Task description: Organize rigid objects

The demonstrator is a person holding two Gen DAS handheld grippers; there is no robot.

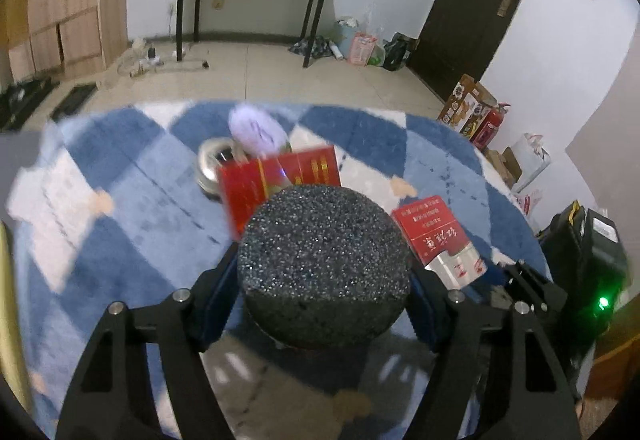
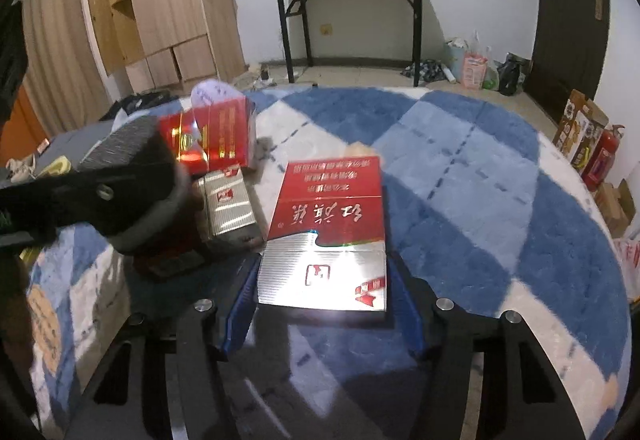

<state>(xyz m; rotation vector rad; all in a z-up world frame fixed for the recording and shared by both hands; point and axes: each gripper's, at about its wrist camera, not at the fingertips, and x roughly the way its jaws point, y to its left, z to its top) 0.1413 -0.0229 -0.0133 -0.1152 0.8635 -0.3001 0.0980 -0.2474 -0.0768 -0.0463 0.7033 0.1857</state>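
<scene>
Our left gripper [image 1: 324,272] clamps a round, dark speckled stone-like puck [image 1: 324,260] held above the blue-and-white checked plush rug [image 1: 120,167]. Our right gripper [image 2: 322,296] grips the silver end of a flat red-and-silver cigarette box [image 2: 326,236] lying on that rug. A shiny red carton [image 1: 276,179] stands just beyond the puck.

The left hand-held gripper [image 1: 324,272] is angled downward, its blue-padded jaws closed against the sides of a round black speckled block [image 1: 324,264]. The right hand-held gripper [image 2: 322,304] is likewise tilted down, its jaws clamped on a red-and-silver box [image 2: 326,236].
</scene>
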